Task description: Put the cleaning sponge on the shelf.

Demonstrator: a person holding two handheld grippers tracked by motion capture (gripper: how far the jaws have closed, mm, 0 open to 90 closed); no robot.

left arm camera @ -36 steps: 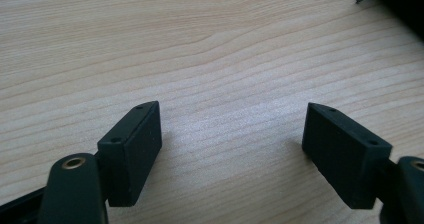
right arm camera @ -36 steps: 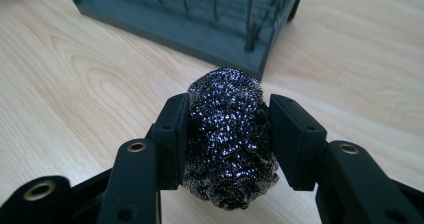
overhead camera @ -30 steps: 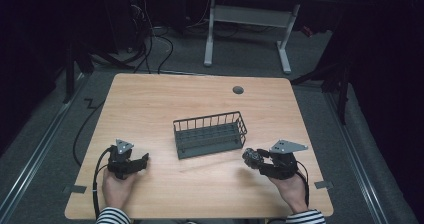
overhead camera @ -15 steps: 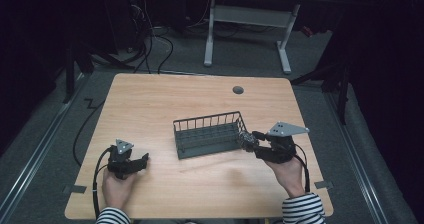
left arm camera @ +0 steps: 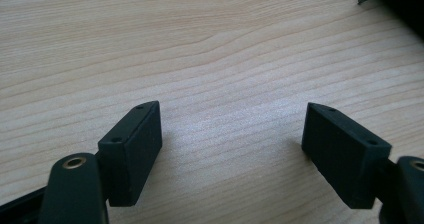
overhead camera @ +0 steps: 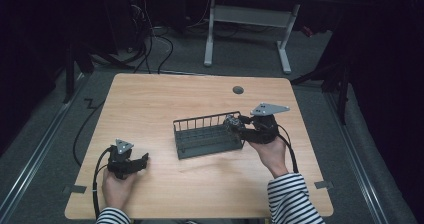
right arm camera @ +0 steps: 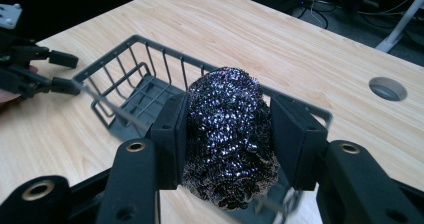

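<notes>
Wooden table [overhead camera: 165, 104] fills the room's middle, with a dark wire basket [overhead camera: 207, 136] on it. The right gripper [overhead camera: 234, 124] squeezes a shiny metal scrubber [right arm camera: 227, 134] at the basket's right end. The left gripper [overhead camera: 142, 160] rests low, jaws wide apart, holding nothing.

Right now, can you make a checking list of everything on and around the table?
Surface: wooden table, bare apart from the basket; round grommet hole.
Job's things: grey wire basket; steel wool scrubber at the basket's right end.
Clutter: nothing seen.
Grippers: right gripper shut on the scrubber; left gripper open, jaws holding nothing, low over the table.
Cables: one trails from each gripper; more on the floor.
Surroundings: dark room, white desk frame behind.
</notes>
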